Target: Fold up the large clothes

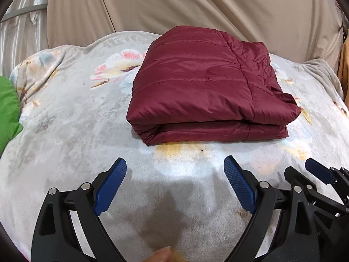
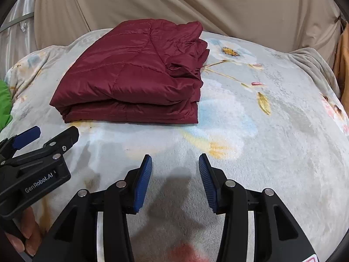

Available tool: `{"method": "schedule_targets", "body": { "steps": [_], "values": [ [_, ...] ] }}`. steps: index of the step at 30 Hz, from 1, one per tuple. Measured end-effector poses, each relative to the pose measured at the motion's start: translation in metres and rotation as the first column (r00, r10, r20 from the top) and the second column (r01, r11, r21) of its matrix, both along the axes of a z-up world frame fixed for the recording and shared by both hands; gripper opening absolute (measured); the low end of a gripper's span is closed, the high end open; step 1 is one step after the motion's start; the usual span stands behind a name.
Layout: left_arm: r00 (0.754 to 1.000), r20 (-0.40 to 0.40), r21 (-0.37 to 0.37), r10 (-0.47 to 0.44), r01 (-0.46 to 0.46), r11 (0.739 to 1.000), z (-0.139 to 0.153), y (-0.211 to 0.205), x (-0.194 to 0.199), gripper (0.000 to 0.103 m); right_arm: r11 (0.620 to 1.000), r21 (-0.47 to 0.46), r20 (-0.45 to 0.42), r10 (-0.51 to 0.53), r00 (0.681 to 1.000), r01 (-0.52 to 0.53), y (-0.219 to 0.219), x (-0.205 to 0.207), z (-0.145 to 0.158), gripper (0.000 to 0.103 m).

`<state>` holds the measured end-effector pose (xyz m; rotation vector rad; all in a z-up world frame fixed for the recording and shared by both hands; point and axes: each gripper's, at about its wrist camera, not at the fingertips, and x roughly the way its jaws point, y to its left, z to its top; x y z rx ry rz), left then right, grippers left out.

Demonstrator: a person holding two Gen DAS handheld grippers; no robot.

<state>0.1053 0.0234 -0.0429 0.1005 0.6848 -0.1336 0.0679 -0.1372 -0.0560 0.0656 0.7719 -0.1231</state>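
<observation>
Both the left hand-held gripper [image 1: 175, 163] and right hand-held gripper [image 2: 175, 163] gape empty; the folded maroon puffer jacket [image 1: 205, 87] looks light, slippery, best pinched at its layered edge.

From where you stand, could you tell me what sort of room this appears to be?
Most likely a bedroom: a folded maroon jacket lies on a plush floral blanket that seems to cover a bed, with beige drapery hanging behind.

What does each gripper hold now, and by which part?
Nothing is held. The left gripper and the right gripper are both open and empty above the blanket; the folded maroon jacket lies apart from them.
</observation>
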Motion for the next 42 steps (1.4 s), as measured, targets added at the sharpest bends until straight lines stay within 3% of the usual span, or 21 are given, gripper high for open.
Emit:
{"method": "schedule_targets", "body": {
  "steps": [21, 42],
  "values": [
    [0.999, 0.034, 0.085, -0.006, 0.003, 0.996, -0.001, -0.016, -0.007, 0.087, 1.000, -0.007, 0.005, -0.023, 1.000, 0.023, 0.001, 0.002, 0.000, 0.047],
    [1.000, 0.019, 0.081, 0.003, -0.005, 0.997, -0.003, -0.016, -0.008, 0.081, 0.999, -0.026, 0.006, -0.042, 0.999, 0.042, 0.006, 0.002, 0.000, 0.047]
  ]
}}
